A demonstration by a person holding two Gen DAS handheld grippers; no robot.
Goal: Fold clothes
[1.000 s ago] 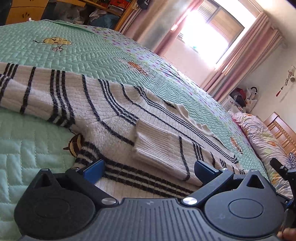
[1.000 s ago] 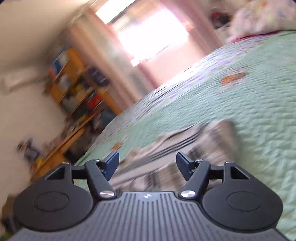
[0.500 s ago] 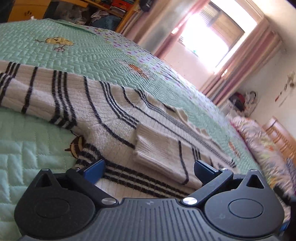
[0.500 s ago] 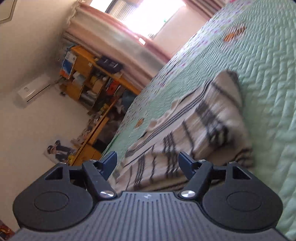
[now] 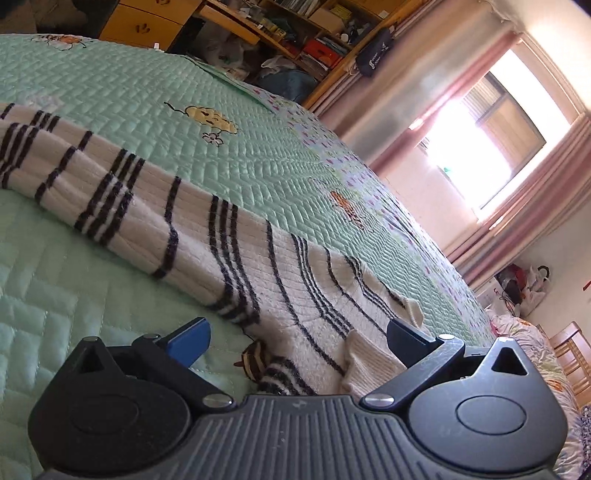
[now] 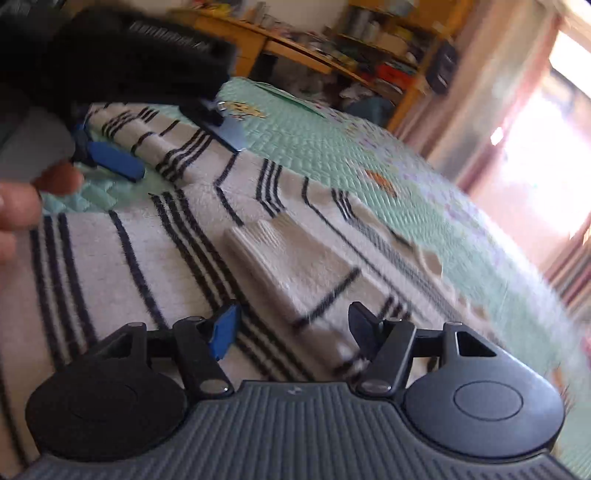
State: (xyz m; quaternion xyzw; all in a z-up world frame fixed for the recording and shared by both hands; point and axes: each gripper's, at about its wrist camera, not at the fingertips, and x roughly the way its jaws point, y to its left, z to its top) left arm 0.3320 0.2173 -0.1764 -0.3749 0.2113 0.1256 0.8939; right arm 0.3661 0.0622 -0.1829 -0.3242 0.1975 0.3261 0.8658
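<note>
The striped sweater (image 5: 280, 280) lies spread on the bed, one sleeve (image 5: 92, 184) stretching away ahead and left of the left gripper (image 5: 295, 343), whose fingers stand wide apart with nothing between them, low over the garment's near edge. In the right wrist view the body of the sweater passes under the right gripper (image 6: 291, 325); its fingers have just been closing somewhat but are parted and grasp nothing, with a folded cuff (image 6: 288, 258) lying just ahead of them. The knit looks thick, soft and limp: it should drape and sag when lifted, grip well, and stand no risk of breaking. My judgement is that the outstretched sleeve, near its end or at the shoulder seam, is the sensible place to pinch for the next fold. The green quilted bedspread (image 5: 236, 162) looks smooth and yielding. Beyond are cluttered wooden shelves (image 5: 303, 33), pink curtains (image 5: 532, 192) and a bright window (image 5: 476, 136).
</note>
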